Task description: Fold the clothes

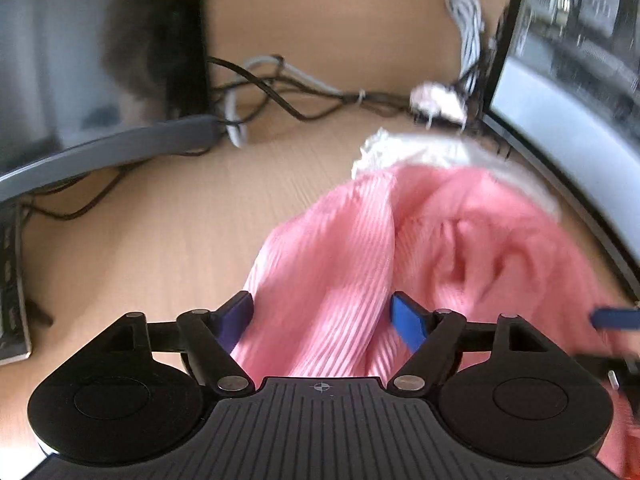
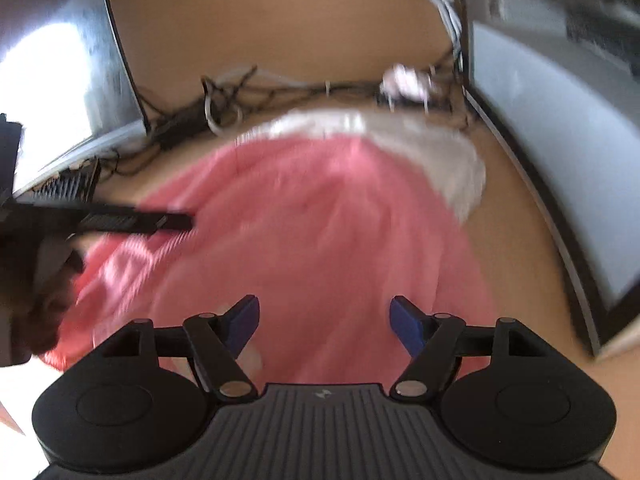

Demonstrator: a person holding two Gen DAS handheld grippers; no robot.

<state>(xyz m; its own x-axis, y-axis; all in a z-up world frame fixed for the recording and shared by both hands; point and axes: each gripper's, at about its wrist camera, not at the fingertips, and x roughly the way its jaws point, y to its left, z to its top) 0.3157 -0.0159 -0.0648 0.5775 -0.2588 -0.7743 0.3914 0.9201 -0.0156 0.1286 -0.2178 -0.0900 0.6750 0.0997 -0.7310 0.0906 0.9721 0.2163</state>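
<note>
A pink ribbed garment [image 1: 420, 240] lies crumpled on the wooden desk [image 1: 160, 220], partly over a white cloth [image 1: 420, 152]. My left gripper [image 1: 322, 320] is open, with a fold of the pink fabric lying between its blue pads. In the right wrist view the pink garment [image 2: 320, 232] fills the middle, with the white cloth [image 2: 420, 140] behind it. My right gripper [image 2: 324, 322] is open just above the pink fabric. The left gripper [image 2: 132, 220] shows as a dark bar at the garment's left side. The right gripper's blue pad [image 1: 616, 318] shows at the right edge of the left wrist view.
A monitor [image 1: 580, 120] stands at the right and another monitor [image 1: 80, 60] on a grey base at the left. Tangled cables [image 1: 280, 96] run along the cardboard-coloured back wall. A black keyboard [image 1: 12, 280] lies at the far left.
</note>
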